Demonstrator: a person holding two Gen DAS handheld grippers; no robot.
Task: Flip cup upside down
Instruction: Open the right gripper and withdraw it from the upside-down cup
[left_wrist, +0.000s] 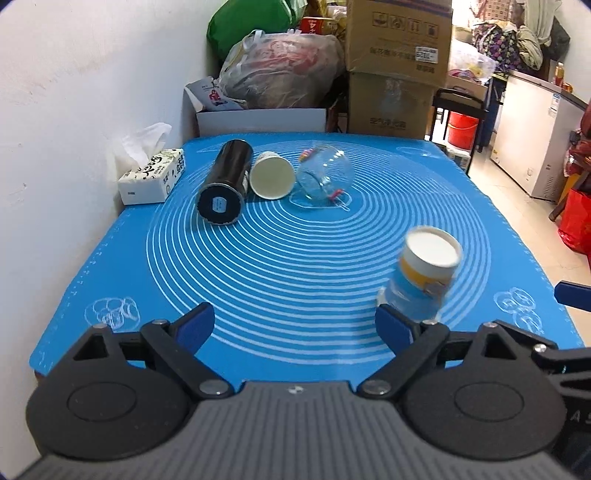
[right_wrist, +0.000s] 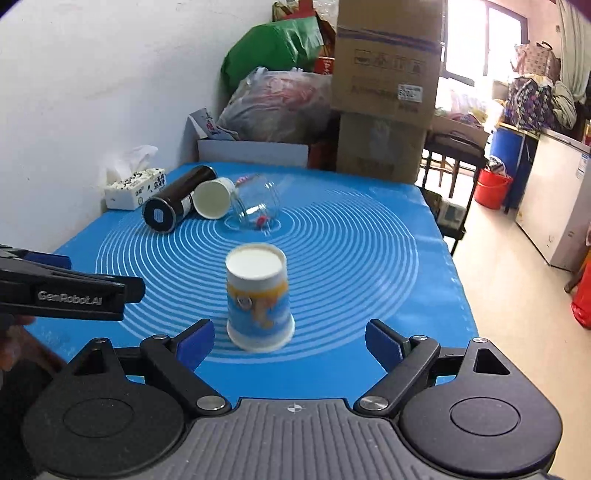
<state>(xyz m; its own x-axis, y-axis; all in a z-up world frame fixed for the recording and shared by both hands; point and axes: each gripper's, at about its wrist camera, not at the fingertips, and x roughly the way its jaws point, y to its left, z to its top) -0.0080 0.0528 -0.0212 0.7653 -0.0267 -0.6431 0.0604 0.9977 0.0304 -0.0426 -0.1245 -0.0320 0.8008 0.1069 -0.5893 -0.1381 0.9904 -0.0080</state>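
Note:
A blue-and-yellow paper cup (right_wrist: 259, 301) stands upside down on the blue mat (right_wrist: 351, 258), just ahead of my open, empty right gripper (right_wrist: 290, 341), slightly left of its middle. In the left wrist view the same cup (left_wrist: 423, 275) is blurred, just beyond the right finger of my open, empty left gripper (left_wrist: 295, 325). A black tumbler (left_wrist: 225, 182), a white paper cup (left_wrist: 272, 174) and a clear glass cup (left_wrist: 325, 171) lie on their sides at the back of the mat. The left gripper also shows in the right wrist view (right_wrist: 70, 290).
A tissue box (left_wrist: 153, 175) sits at the mat's far left by the white wall. Behind the table stand cardboard boxes (left_wrist: 395, 70), plastic bags (left_wrist: 280, 70) and a white box (left_wrist: 258, 120). The table's right edge drops to a tiled floor with a red bucket (right_wrist: 493, 188).

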